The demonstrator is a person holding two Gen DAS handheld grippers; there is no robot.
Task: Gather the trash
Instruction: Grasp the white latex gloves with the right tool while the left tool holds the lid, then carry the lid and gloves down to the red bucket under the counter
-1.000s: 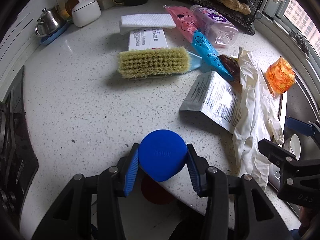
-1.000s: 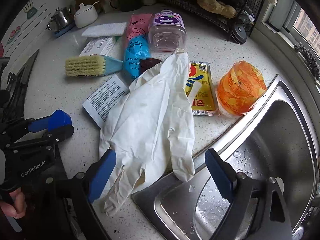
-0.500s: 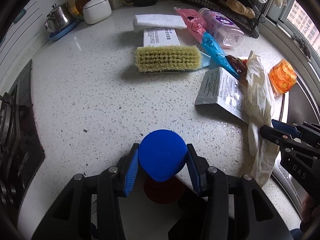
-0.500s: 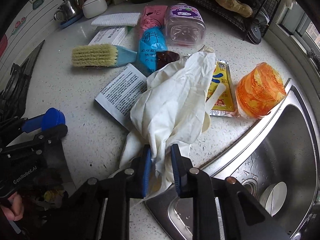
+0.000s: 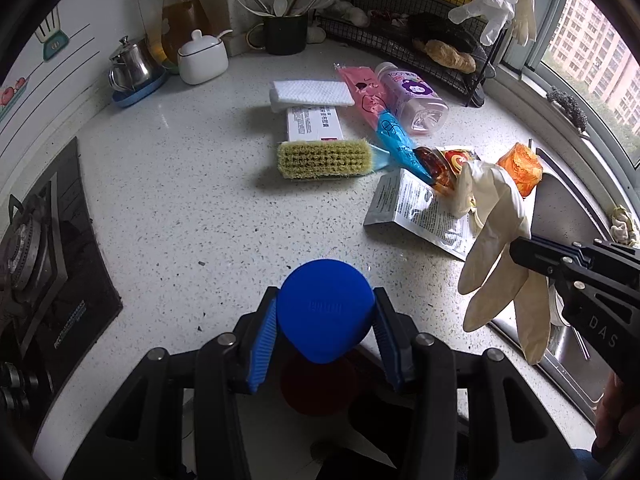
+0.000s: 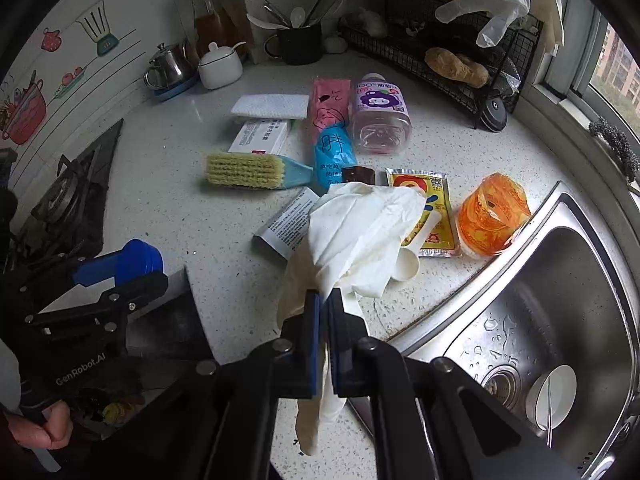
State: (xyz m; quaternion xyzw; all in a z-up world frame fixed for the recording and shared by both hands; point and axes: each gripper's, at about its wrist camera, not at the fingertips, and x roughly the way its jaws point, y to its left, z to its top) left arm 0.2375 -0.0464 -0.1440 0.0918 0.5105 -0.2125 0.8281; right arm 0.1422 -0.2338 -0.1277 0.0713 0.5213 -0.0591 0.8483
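My right gripper (image 6: 325, 300) is shut on a white rubber glove (image 6: 360, 232). The glove hangs off the counter, its fingers dangling below the pads. In the left wrist view the same glove (image 5: 500, 216) droops from the right gripper (image 5: 516, 252) at the right edge. My left gripper (image 5: 326, 308) is shut on a blue round-topped container (image 5: 326, 320), held above the counter's front edge and also seen as a blue container (image 6: 140, 256) at the left. On the counter lie a printed foil packet (image 6: 288, 224), a yellow sachet (image 6: 424, 200) and a crumpled orange wrapper (image 6: 492, 216).
Further back lie a scrubbing brush (image 6: 244, 170), blue wrapper (image 6: 334, 152), pink wrapper (image 6: 328, 104), plastic bottle (image 6: 380, 116), small box (image 6: 260, 136) and white pad (image 6: 270, 106). A steel sink (image 6: 560, 320) is at right, a gas stove (image 6: 68, 200) at left, a wire rack (image 6: 440, 60) behind.
The right gripper's jaws went from wide open around the glove to shut on it and lifted it off the counter. Both grippers rose; the left still holds the blue container.
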